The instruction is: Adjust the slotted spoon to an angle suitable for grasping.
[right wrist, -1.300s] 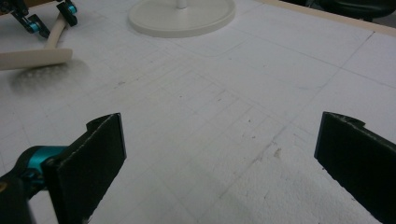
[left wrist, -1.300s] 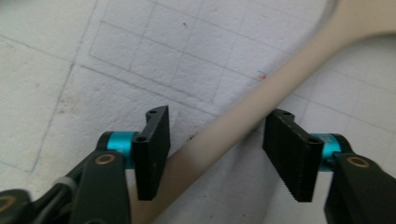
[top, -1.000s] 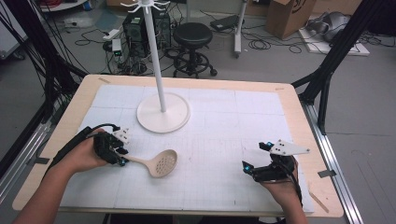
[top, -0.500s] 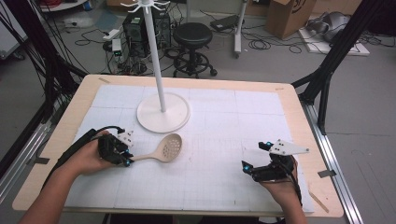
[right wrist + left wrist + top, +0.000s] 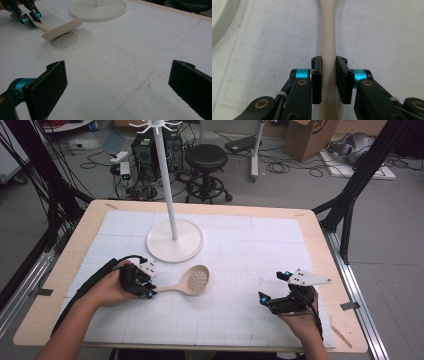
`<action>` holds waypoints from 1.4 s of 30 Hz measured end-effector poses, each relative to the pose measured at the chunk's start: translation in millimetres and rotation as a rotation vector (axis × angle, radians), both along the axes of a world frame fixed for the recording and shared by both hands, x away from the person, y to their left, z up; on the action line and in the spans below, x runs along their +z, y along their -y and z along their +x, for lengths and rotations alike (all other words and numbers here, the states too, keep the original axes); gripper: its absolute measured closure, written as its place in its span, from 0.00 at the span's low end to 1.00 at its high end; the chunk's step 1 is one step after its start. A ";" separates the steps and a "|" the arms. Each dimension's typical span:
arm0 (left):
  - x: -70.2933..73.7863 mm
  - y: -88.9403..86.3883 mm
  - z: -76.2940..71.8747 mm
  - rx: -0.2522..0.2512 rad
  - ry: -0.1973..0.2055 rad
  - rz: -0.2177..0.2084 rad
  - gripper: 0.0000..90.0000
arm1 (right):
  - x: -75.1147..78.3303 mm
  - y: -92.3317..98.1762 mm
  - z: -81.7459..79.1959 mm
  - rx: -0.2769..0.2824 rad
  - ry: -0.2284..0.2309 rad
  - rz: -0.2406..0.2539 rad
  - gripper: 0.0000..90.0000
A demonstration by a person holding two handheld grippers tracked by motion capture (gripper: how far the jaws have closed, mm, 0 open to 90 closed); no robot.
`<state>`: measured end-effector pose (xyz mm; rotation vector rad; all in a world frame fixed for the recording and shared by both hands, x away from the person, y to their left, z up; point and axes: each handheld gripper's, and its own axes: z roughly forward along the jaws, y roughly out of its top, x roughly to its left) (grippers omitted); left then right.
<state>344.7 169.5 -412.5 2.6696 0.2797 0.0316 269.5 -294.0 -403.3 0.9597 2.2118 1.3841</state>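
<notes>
A beige slotted spoon (image 5: pixel 192 282) points right from my left gripper (image 5: pixel 150 290), its round bowl toward the table's middle. My left gripper (image 5: pixel 328 60) has just been closing, and both pads now press on the spoon handle (image 5: pixel 328 37). In the right gripper view the spoon bowl (image 5: pixel 62 28) hangs a little above the mat with its shadow under it, and the left gripper (image 5: pixel 27 18) holds the handle's end. My right gripper (image 5: pixel 271 285) rests at the front right, open, with bare mat between its jaws (image 5: pixel 117 66).
A white stand with a round base (image 5: pixel 175 240) and a tall pole (image 5: pixel 167 180) is at the back left of the white gridded mat (image 5: pixel 250 250). The wooden table edge (image 5: pixel 320 245) borders the mat. A stool and cables are on the floor beyond.
My left gripper has moved right with the spoon, and the spoon's bowl has swung from the near side up and toward the middle. The right gripper has stayed put.
</notes>
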 end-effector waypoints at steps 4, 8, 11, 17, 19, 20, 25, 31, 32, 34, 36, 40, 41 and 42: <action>-0.4 16.6 1.7 -0.017 0.001 -0.008 0.85 | 0.7 1.4 -0.3 0.001 0.002 0.004 0.01; -0.4 25.5 2.9 -0.023 0.004 -0.006 0.85 | 1.0 2.2 -0.2 -0.001 0.003 0.006 0.01; -0.9 25.9 3.7 -0.019 -0.009 -0.021 0.84 | 0.9 2.4 -0.4 -0.001 0.003 0.008 0.01; 2.3 22.8 0.6 -0.010 0.007 -0.018 0.65 | 0.3 3.9 -0.6 -0.003 0.005 0.009 0.01; 5.7 18.3 -0.7 -0.003 0.013 -0.026 0.62 | 0.2 4.4 -1.0 -0.003 0.003 0.007 0.01; 7.4 15.0 -1.5 0.002 0.023 -0.040 0.60 | 0.1 4.7 -1.2 -0.003 0.003 0.008 0.01; 13.4 -9.5 -7.7 0.065 0.039 -0.079 0.56 | -0.2 5.4 -1.6 -0.006 0.000 0.011 0.01; 14.0 -29.2 -13.1 0.095 0.063 -0.088 0.56 | -1.1 4.1 -1.3 -0.002 0.002 0.004 0.01; 13.3 -33.1 -13.9 0.106 0.068 -0.090 0.56 | -1.4 4.1 -1.2 -0.002 0.001 0.005 0.01; 11.7 -40.3 -14.8 0.119 0.065 -0.091 0.56 | -2.1 3.7 -1.0 -0.003 -0.006 0.006 0.01; 10.8 -46.4 -15.6 0.121 0.060 -0.082 0.56 | -2.5 2.6 -0.8 0.001 -0.006 0.001 0.01; 8.0 -53.8 -18.5 0.128 0.044 -0.076 0.59 | -2.6 2.2 -0.9 -0.002 -0.008 0.003 0.01; 7.2 -54.6 -18.5 0.124 0.044 -0.067 0.59 | -2.6 2.2 -0.9 -0.002 -0.008 0.003 0.01; 5.5 -54.8 -19.0 0.127 0.039 -0.065 0.60 | -2.5 2.4 -0.8 -0.004 -0.008 0.003 0.01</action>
